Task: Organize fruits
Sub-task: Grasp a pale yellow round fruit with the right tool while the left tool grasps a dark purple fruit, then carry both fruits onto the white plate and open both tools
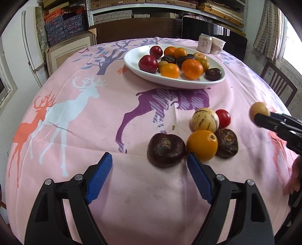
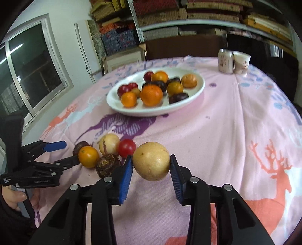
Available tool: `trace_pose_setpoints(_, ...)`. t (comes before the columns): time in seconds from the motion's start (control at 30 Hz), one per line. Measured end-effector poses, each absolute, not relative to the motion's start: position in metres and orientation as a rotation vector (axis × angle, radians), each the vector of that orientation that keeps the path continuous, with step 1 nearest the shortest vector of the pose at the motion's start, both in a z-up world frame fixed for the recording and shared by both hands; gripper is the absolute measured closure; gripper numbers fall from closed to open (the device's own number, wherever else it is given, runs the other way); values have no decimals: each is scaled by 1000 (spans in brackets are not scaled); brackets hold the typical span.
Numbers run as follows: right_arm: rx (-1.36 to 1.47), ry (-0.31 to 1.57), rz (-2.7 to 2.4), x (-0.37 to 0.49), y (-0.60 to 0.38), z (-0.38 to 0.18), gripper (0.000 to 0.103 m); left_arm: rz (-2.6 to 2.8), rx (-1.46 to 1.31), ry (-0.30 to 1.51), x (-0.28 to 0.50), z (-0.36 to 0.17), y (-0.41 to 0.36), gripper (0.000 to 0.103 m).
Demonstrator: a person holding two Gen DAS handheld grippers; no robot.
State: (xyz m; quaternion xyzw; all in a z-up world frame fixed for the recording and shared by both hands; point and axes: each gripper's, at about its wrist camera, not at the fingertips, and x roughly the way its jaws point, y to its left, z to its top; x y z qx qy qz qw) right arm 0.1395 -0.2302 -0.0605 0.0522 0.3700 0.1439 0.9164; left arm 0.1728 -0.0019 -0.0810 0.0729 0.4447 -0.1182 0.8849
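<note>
Shelved room, pink deer tablecloth (image 1: 98, 132)

Soft daylight lit both views evenly. In the left wrist view a window (image 1: 290, 43) at the right edge was blown out to white. Shadows under the white plate (image 1: 175, 79) were faint and diffuse. The left view was sharp; the right view showed motion blur across the tablecloth (image 2: 236, 116) and shelves (image 2: 188, 17). Fisheye bending curved the edges, with dark vignetted corners.
</note>
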Motion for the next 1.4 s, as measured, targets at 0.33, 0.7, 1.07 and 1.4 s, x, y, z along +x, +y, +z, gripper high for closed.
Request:
trace_pose_setpoints(0.33,106,747,294,139,-234,-56,63,-277,161,968,189,-88,-8,41)
trace_pose_setpoints(0.7,100,732,314,137,-232,-56,63,-328,155,914,171,-80,-9,62)
trace_pose_setpoints(1.07,100,717,312,135,-232,-54,63,-337,75,840,159,-56,4,62)
trace_pose_setpoints(1.4,105,663,315,122,-238,-30,64,-371,38,742,156,-16,4,62)
